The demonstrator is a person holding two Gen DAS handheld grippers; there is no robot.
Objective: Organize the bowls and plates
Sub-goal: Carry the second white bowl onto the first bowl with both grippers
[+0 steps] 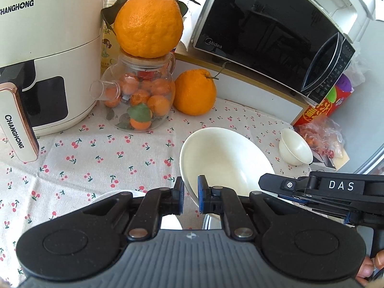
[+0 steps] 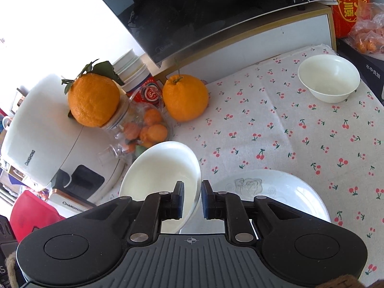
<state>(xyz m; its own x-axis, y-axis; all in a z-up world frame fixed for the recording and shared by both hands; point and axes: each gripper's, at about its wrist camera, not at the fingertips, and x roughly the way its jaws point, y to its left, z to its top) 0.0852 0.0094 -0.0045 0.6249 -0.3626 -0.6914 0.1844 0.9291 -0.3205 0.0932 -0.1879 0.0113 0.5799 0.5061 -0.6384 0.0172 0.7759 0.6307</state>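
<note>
One cherry-print tablecloth [image 2: 276, 124], cluttered.

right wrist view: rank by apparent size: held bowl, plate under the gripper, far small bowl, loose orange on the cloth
1. Plate and held bowl: alike, and both partly hidden by the right gripper, so unranked.
2. Small bowl.
3. Loose orange, close to the small bowl; the bowl sits farther off, so the gap is unsure.
</note>
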